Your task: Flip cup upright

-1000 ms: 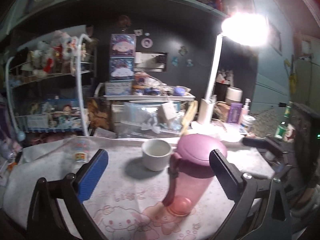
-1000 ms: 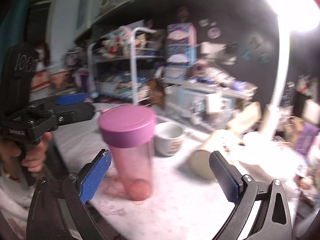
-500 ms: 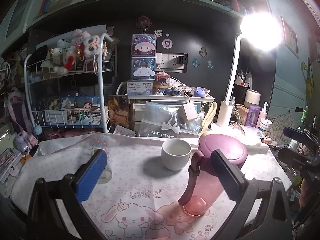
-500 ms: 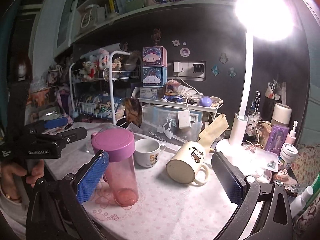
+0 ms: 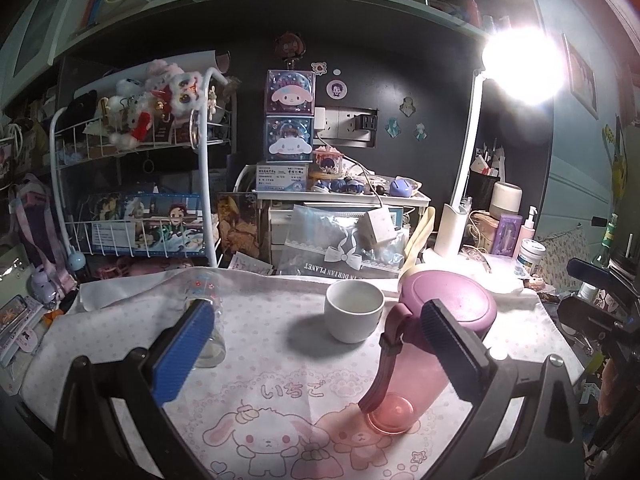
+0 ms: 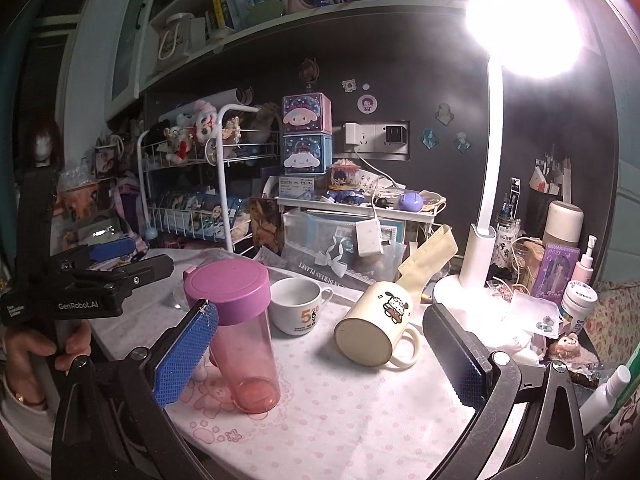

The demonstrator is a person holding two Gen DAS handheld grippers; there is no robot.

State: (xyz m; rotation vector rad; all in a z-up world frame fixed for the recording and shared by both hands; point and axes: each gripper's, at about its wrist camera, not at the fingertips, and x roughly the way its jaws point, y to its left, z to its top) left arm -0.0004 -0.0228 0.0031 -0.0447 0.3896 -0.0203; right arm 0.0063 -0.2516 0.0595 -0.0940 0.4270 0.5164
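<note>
Cream mug (image 6: 378,330): lies on its side on the pink-dotted tablecloth (image 6: 340,416), base toward my right claw, handle low at its right, cartoon dog print uppermost. White cup (image 6: 298,306): upright, just left of the mug and apart from it. Pink tumbler (image 6: 240,332): upright, purple lid on, just left of the white cup. My right claw (image 6: 320,364): spread wide, holding nothing, mug between its fingers in view. My left claw (image 5: 320,356): spread wide, empty, above the cloth near the tumbler.
</note>
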